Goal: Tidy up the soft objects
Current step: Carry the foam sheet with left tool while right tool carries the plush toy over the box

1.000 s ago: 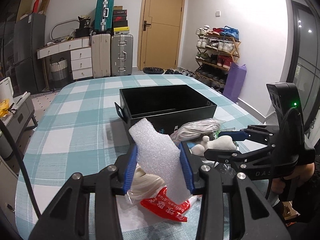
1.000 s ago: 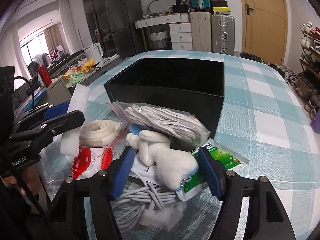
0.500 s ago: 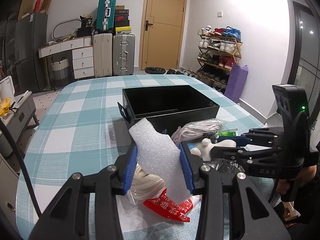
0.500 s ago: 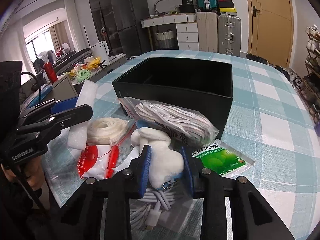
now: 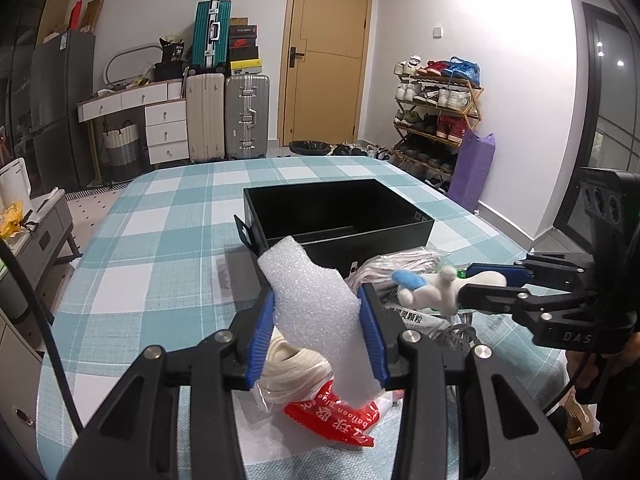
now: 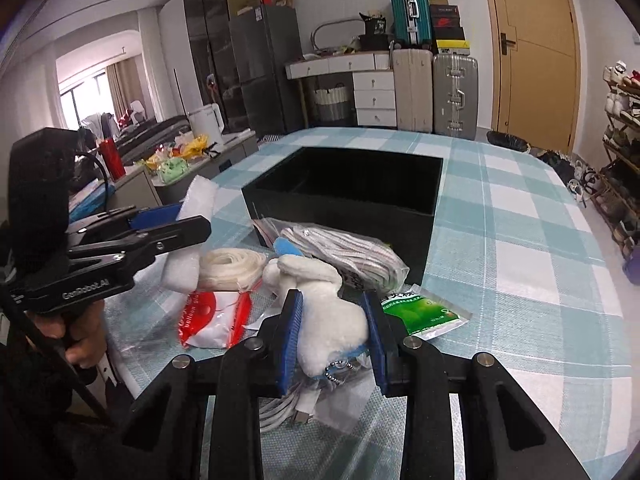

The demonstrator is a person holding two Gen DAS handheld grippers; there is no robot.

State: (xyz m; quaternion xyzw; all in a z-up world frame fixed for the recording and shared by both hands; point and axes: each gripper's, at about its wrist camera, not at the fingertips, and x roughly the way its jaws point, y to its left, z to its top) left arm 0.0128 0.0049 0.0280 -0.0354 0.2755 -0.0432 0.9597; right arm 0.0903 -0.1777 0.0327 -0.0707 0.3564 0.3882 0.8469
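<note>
The left tool squeezes one white foam piece and the right tool squeezes one white plush toy (one black box sits behind on the table).

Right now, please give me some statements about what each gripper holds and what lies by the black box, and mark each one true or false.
1. The left gripper is shut on the foam piece. True.
2. The right gripper is open and holds nothing. False: it is shut on the plush toy.
3. The black box already has the plush toy inside. False: the toy is in the right gripper, in front of the box.
4. A bag of cord lies in front of the box. True.
5. The green packet lies inside the box. False: it lies on the tablecloth, outside the box.
</note>
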